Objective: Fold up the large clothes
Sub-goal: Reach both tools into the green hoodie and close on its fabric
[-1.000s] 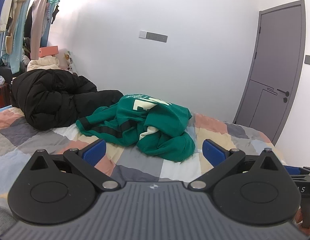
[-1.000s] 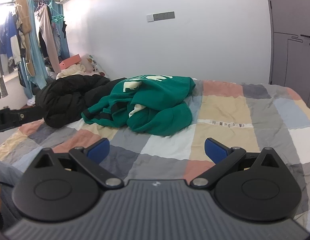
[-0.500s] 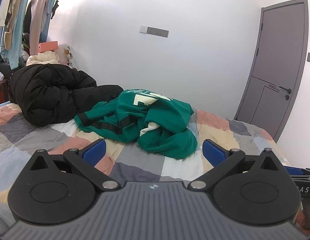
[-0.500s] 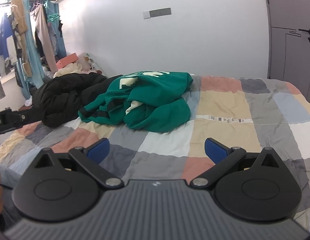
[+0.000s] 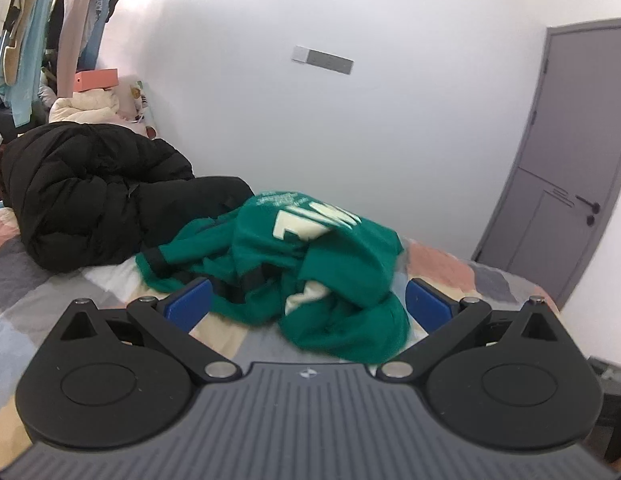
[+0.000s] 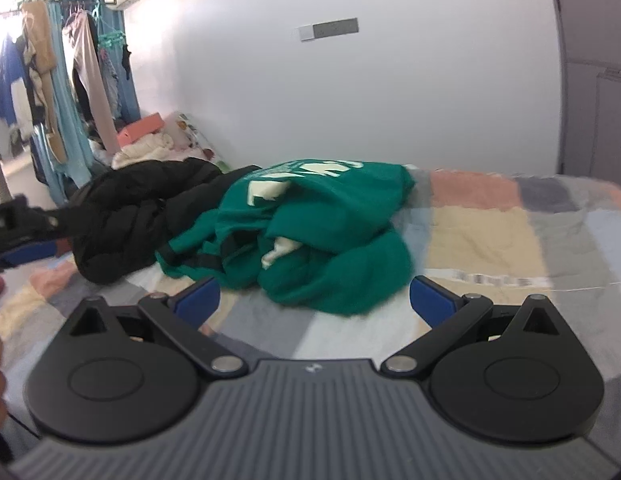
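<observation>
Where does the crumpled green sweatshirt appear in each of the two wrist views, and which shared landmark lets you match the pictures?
Left wrist view: the green sweatshirt lies at centre, on the patchwork bed, between the open left gripper fingers.
Right wrist view: the green sweatshirt lies at centre, just beyond the open right gripper.
Shared landmark: the black puffer jacket touching the sweatshirt on its left side in both.

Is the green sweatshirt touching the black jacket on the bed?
Touching. In the right wrist view the green sweatshirt lies against the black jacket with no quilt showing between them; the left wrist view agrees.
</observation>
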`<act>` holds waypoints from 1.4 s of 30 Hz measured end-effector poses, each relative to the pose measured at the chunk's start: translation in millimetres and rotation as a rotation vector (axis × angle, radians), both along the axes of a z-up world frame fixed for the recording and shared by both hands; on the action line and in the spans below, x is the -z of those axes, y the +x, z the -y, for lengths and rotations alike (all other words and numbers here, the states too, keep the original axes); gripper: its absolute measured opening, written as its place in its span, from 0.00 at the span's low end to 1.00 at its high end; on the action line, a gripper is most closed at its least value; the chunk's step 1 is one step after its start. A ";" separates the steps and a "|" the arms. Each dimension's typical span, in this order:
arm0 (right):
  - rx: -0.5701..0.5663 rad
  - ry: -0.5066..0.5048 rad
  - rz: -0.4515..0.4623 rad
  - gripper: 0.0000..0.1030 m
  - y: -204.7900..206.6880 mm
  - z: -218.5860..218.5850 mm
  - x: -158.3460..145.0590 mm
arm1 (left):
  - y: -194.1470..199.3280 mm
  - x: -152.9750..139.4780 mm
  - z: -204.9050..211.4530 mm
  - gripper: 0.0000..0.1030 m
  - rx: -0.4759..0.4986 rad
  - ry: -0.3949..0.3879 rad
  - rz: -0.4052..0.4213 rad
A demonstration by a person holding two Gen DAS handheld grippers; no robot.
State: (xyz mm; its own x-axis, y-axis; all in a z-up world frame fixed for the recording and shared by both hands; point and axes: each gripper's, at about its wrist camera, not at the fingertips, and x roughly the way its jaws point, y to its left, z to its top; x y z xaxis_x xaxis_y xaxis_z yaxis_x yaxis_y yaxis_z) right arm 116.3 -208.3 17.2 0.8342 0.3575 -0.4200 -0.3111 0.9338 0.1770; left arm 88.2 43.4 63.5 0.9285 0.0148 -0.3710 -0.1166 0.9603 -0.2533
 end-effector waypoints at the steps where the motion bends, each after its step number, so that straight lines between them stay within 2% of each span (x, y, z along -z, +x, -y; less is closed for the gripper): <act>1: -0.009 0.018 -0.009 1.00 10.5 -2.4 1.8 | 12.7 1.3 -4.8 1.00 -0.013 -0.007 -0.002; 3: -0.019 0.053 0.001 1.00 35.8 -8.3 7.7 | 38.1 6.8 -15.7 1.00 -0.046 -0.015 0.009; 5: 0.013 0.031 -0.008 1.00 62.5 -17.7 16.3 | 66.8 18.1 -26.6 1.00 -0.070 -0.005 0.029; 7: 0.018 0.017 -0.022 0.99 94.9 -30.5 28.3 | 95.2 31.6 -36.7 1.00 -0.071 -0.002 0.000; 11: 0.011 0.008 -0.043 0.99 149.7 -51.7 52.4 | 148.6 73.3 -53.2 1.00 -0.022 -0.041 -0.035; 14: 0.009 0.038 -0.053 0.99 189.6 -63.3 78.4 | 177.4 106.5 -59.5 1.00 0.020 -0.053 -0.041; 20: 0.015 0.005 0.003 0.95 245.5 -75.0 128.9 | 220.0 175.5 -74.7 1.00 0.070 -0.139 -0.043; 23: 0.018 0.089 -0.032 0.95 267.1 -71.1 146.8 | 236.8 194.8 -79.4 1.00 0.093 -0.192 -0.039; 26: -0.016 0.089 0.018 0.94 275.1 -75.9 156.2 | 247.4 207.4 -80.0 1.00 0.118 -0.210 -0.008; 27: -0.030 0.086 0.035 0.90 276.1 -77.7 158.3 | 248.0 210.1 -79.0 1.00 0.119 -0.216 -0.005; 29: -0.071 0.107 0.046 0.72 277.5 -77.0 159.4 | 249.9 216.0 -80.7 1.00 0.108 -0.231 -0.004; 30: -0.081 0.104 0.060 0.67 275.9 -76.9 157.4 | 250.0 218.1 -82.4 1.00 0.109 -0.245 0.002; 31: -0.090 0.099 0.083 0.52 272.6 -75.8 155.8 | 250.6 219.6 -83.9 1.00 0.110 -0.262 0.008; 34: -0.109 0.062 0.136 0.29 260.2 -75.4 145.8 | 245.5 217.7 -88.8 1.00 0.109 -0.321 0.020; 37: -0.118 0.055 0.192 0.23 245.5 -69.0 128.8 | 229.3 205.5 -88.5 1.00 0.112 -0.338 0.054; 42: -0.113 0.090 0.298 0.19 215.7 -50.4 93.5 | 196.0 174.5 -90.4 1.00 0.102 -0.362 0.118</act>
State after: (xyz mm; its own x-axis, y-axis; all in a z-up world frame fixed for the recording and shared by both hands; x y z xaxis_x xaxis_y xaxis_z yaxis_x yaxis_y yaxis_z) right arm 332.0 -157.8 -76.3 0.8686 0.4793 -0.1258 -0.4622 0.8752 0.1429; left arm 284.2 133.7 -110.9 0.9551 -0.1916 -0.2260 0.0247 0.8116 -0.5837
